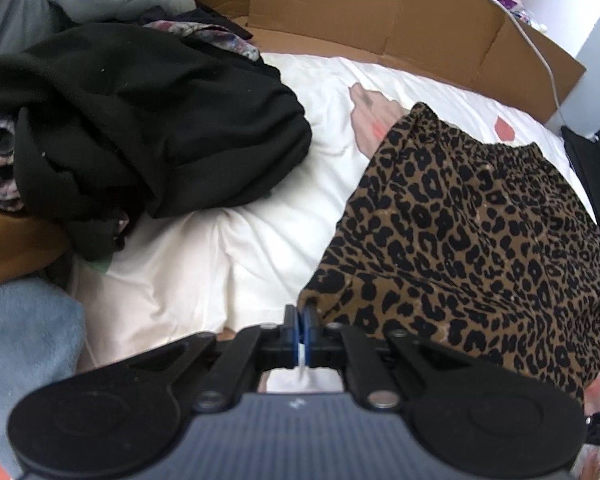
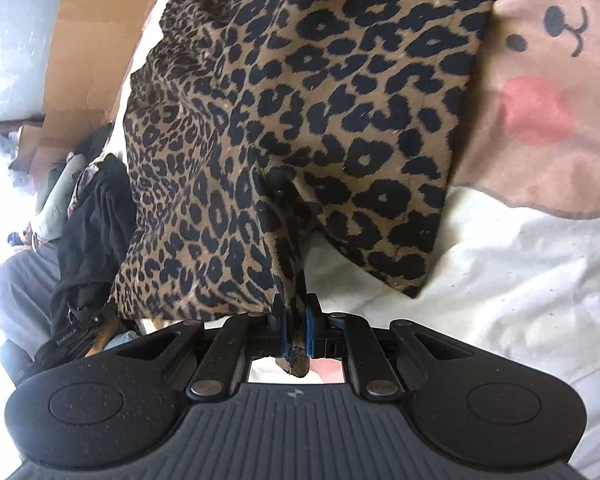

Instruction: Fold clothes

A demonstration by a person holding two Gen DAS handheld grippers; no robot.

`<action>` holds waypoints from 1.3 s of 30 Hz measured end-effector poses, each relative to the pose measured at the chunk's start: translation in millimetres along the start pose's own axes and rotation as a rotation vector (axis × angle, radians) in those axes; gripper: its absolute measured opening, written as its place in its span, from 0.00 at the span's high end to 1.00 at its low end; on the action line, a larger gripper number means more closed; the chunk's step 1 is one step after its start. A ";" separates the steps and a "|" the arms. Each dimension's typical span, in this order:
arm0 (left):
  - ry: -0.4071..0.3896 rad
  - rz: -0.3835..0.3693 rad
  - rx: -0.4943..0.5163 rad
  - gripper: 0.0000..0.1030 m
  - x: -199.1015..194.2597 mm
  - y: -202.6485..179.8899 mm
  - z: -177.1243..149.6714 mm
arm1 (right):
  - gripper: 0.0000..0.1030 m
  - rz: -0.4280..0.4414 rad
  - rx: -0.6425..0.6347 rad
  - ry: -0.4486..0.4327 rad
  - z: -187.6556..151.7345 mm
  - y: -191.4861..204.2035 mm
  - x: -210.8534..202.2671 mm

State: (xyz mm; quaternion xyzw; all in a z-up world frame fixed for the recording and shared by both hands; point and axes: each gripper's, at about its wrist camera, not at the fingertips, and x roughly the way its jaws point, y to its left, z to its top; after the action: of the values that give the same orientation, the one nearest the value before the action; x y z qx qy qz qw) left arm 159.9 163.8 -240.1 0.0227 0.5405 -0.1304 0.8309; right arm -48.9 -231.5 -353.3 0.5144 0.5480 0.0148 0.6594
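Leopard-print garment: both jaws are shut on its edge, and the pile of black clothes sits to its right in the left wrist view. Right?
Not quite. In the left wrist view the black clothes lie to the left of the leopard-print garment. Both sets of jaws are shut on its edge.

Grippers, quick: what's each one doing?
Left gripper: closed on a corner of the leopard-print garment.
Right gripper: closed on the same garment's edge.

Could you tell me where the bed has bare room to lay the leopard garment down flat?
The widest free patch is the white sheet between the black clothes pile and the leopard garment, running back to the cardboard wall. The left side is crowded with heaped clothes. In the right wrist view, bare sheet also lies right of the garment, below the bear print.
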 end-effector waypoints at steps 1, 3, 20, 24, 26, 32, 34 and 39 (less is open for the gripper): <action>0.010 -0.001 0.008 0.98 -0.8 -1.1 0.6 | 0.94 0.000 0.001 0.004 1.4 0.9 -2.3; 0.022 -0.005 0.013 0.98 -2.4 -1.6 0.4 | 0.94 0.007 -0.036 0.017 3.1 7.7 -6.6; 0.145 0.061 -0.012 0.98 69.6 9.0 -24.3 | 0.91 -0.116 -0.060 0.040 5.3 -6.5 24.7; 0.180 0.097 -0.026 0.92 87.2 8.3 -32.7 | 0.82 -0.141 -0.067 0.042 4.2 -8.0 15.7; 0.171 0.102 -0.048 0.92 83.6 9.6 -31.5 | 0.82 -0.149 -0.073 0.030 5.8 -5.4 5.9; 0.160 0.123 -0.092 0.83 57.6 10.2 -31.1 | 0.81 -0.164 -0.139 -0.024 12.9 11.9 -28.1; 0.157 0.132 -0.110 0.75 45.7 9.5 -32.4 | 0.81 -0.177 -0.151 -0.053 18.0 18.6 -39.5; 0.131 0.115 -0.155 0.68 7.4 -2.5 -32.4 | 0.80 -0.210 -0.206 -0.114 26.9 37.9 -75.2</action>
State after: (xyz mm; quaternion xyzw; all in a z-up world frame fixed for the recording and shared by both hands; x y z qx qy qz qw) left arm 133.3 165.7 -259.9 -0.0021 0.5999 -0.0386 0.7992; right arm -38.4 -275.3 -277.3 0.3840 0.5562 -0.0274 0.7365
